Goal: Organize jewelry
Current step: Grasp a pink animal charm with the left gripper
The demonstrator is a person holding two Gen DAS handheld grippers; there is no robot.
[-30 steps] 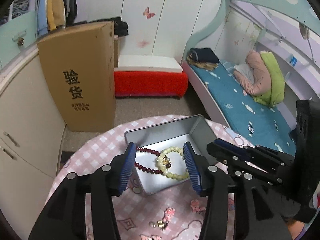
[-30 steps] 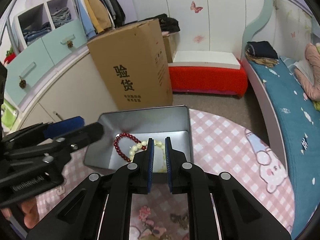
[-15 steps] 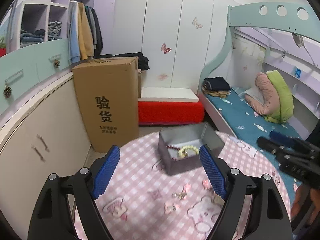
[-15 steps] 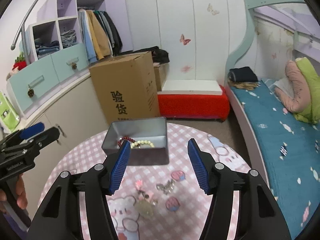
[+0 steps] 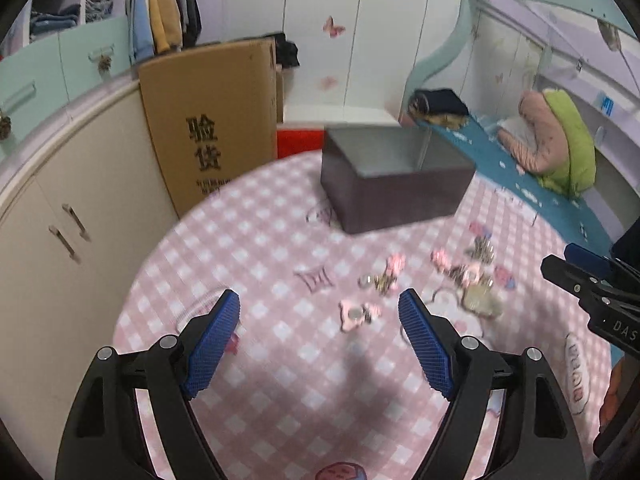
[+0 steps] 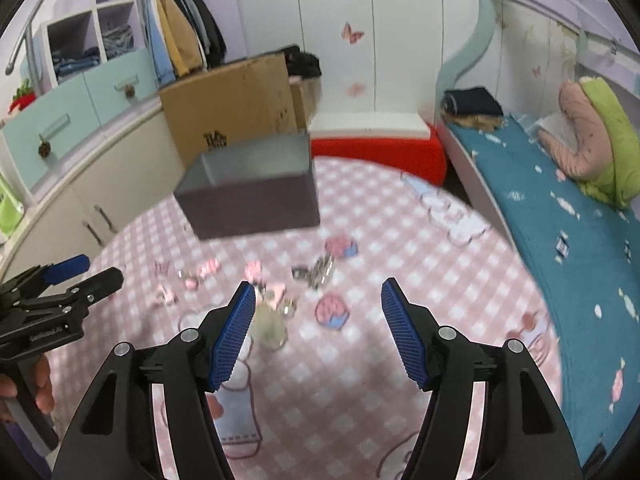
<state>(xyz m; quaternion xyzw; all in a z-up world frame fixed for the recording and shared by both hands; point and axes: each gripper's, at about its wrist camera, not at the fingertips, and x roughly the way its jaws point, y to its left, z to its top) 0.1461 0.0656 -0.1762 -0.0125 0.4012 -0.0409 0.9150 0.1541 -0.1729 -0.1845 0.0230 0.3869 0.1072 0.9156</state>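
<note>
A grey metal tin (image 5: pixel 394 178) stands at the far side of the round pink checked table (image 5: pixel 248 248); its inside is hidden from this low angle. It also shows in the right wrist view (image 6: pixel 252 196). Several small pink and metal jewelry pieces (image 5: pixel 384 276) lie scattered in front of it, also seen in the right wrist view (image 6: pixel 312 272). My left gripper (image 5: pixel 320 320) is open and empty, low over the table near a pink piece (image 5: pixel 356 314). My right gripper (image 6: pixel 318 308) is open and empty above a pale round piece (image 6: pixel 272 326).
A tall cardboard box (image 5: pixel 208 120) stands behind the table on the left beside cream cabinets (image 5: pixel 60 208). A bed with a blue cover (image 6: pixel 560 208) runs along the right. A red bench (image 6: pixel 376 148) is behind the tin.
Both grippers have pulled back from the tin and dropped low over the table. The right gripper has opened. The bracelets inside the tin are no longer visible.
</note>
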